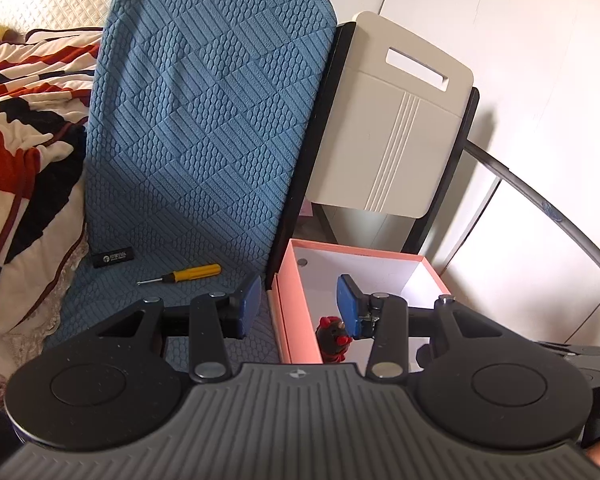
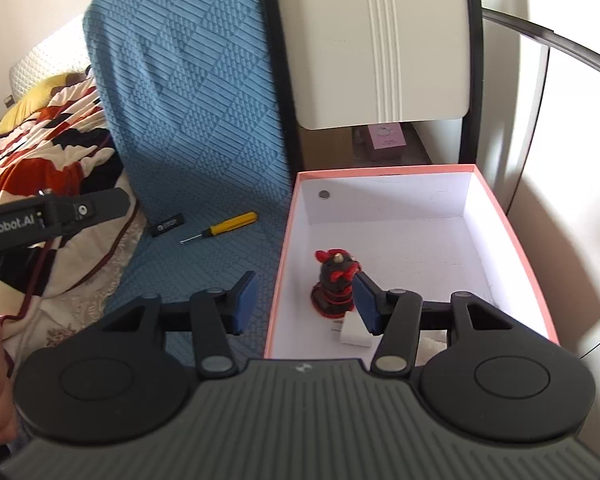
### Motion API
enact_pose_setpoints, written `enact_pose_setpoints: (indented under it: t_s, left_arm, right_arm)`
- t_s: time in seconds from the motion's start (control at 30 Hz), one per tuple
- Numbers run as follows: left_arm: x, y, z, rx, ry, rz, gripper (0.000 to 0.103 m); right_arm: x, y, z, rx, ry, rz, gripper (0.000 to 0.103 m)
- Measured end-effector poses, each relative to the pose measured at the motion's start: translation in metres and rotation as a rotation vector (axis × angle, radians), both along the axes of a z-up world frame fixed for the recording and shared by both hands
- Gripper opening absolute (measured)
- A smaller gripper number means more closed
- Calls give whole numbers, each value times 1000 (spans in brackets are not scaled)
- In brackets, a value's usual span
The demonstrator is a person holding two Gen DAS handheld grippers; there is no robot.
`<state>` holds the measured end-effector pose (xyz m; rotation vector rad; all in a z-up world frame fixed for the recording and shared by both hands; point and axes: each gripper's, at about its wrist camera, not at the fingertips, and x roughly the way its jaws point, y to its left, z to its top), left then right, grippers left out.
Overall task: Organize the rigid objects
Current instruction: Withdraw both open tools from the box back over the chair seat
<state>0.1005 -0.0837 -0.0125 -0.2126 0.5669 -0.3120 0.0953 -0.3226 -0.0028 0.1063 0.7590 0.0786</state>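
Right gripper [image 2: 305, 302] open, screwdriver [image 2: 220, 228] beside box [image 2: 512, 232]

A screwdriver [image 2: 220, 227] and a small case [image 2: 167, 225] are lying side by side on a textured mat [image 2: 188, 120], left of an open box [image 2: 512, 240] holding a figurine [image 2: 334, 284].

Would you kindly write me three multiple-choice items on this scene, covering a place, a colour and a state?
1. Where does the black-and-red toy figure stand?
A. inside the pink-rimmed cardboard box
B. on the blue textured mat
C. on the striped blanket

2. What colour is the screwdriver's plastic handle?
A. green
B. yellow
C. white

3. How is the right hand-held gripper?
A. clamped on the screwdriver
B. clamped on the box rim
C. open, holding nothing

Answers: 1 A, white box floor surrounds the figure; 2 B, the handle is plainly yellow; 3 C, a clear gap separates its blue pads.
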Motion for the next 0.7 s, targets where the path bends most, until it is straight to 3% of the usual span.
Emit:
enact_pose_setpoints:
  t_s: [0.23,0.7]
  left_arm:
    - [-20,26,-11,2,-11,27,48]
    - [-45,72,-47,24,17,58,48]
  right_arm:
    - [-22,27,-2,9,-34,33,55]
    - [-46,71,-30,17,-10,64,55]
